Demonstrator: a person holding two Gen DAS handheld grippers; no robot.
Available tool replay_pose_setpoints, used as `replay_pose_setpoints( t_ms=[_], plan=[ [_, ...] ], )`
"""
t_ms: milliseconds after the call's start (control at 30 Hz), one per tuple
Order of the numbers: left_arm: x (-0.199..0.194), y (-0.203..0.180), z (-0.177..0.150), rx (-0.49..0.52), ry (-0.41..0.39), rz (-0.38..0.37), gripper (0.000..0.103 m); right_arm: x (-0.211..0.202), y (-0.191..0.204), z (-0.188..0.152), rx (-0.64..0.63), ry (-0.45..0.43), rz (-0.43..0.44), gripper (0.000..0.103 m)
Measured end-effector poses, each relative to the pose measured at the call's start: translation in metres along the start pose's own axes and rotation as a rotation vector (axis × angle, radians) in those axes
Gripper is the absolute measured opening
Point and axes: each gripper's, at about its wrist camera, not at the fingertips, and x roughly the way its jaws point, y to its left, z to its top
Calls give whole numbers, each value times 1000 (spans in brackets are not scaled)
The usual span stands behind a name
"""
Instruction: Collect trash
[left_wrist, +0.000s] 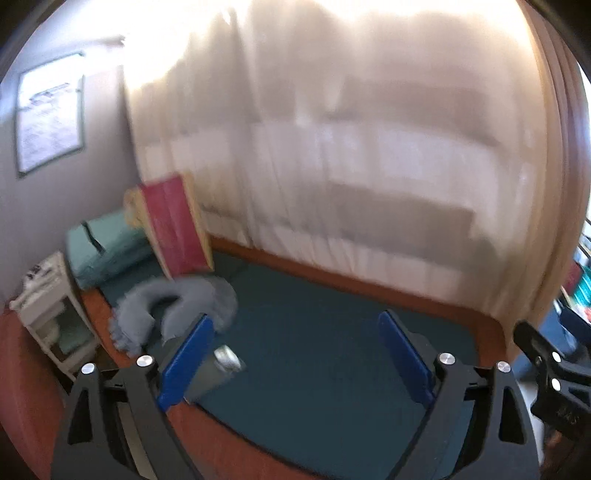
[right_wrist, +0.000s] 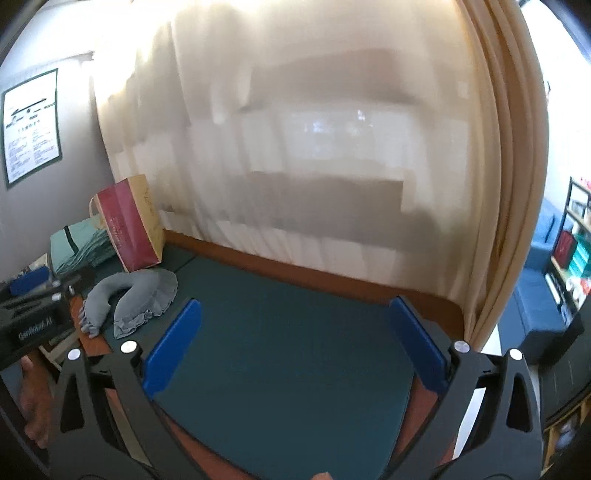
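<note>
Now, wall notice (left_wrist: 50, 116): a framed printed sheet is hung on the grey wall at far left.
Cabinet (left_wrist: 48, 302): a small white unit is set below the notice, beside the table edge.
Green cloth (left_wrist: 107, 251): folded fabric is stacked in the table's far left corner.
Paper bag (left_wrist: 177, 229): a red bag is stood tilted against the curtain, just beside the cloth.
Neck pillow (left_wrist: 147, 310): a grey curved pillow is laid on the mat in front of the bag.
Left gripper (left_wrist: 295, 319): the blue pads are spread wide above the mat; nothing is clamped.
Small cylinder (left_wrist: 225, 362): a blurred, can-like item with a shiny top is seen just inside the left pad; contact cannot be determined.
Green mat (right_wrist: 288, 332): the brown table (right_wrist: 332, 269) is covered by it.
Curtain (right_wrist: 314, 129): cream fabric is drawn behind the table.
Right gripper (right_wrist: 295, 303): the pads are held wide apart over bare mat; nothing is gripped.
Shelving (right_wrist: 570, 243): coloured items are stored at far right.
</note>
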Motion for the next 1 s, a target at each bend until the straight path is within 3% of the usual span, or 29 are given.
replay_pose_setpoints(
  t_ms=[167, 433, 467, 500, 533, 567, 600, 667, 867, 1000],
  plan=[
    [2, -5, -1, 30, 16, -19, 92, 5, -3, 0, 19, 38, 20, 100],
    [12, 3, -2, -19, 69, -66, 92, 9, -3, 1, 24, 63, 51, 100],
    [12, 2, -3, -8, 68, -58, 82, 9, -3, 1, 26, 70, 58, 93],
    [14, 1, -2, 6, 83, -62, 59, 10, -3, 1, 26, 77, 68, 84],
    [16, 0, -3, 15, 102, -72, 43, 11, -1, 1, 22, 85, 71, 58],
    [22, 0, -3, 20, 142, -98, 15, 12, -1, 0, 17, 95, 67, 36],
    [26, 1, -5, 15, 167, -110, 3, 13, 0, -1, 16, 104, 76, 27],
    [30, 0, -8, 22, 185, -100, 1, 12, 1, -3, 11, 104, 85, 2],
    [33, 4, -11, -4, 209, -107, 0, 11, 8, -6, -27, 115, 97, 1],
    [24, 0, -9, 17, 153, -78, 1, 15, 9, -5, -16, 125, 84, 4]
  ],
)
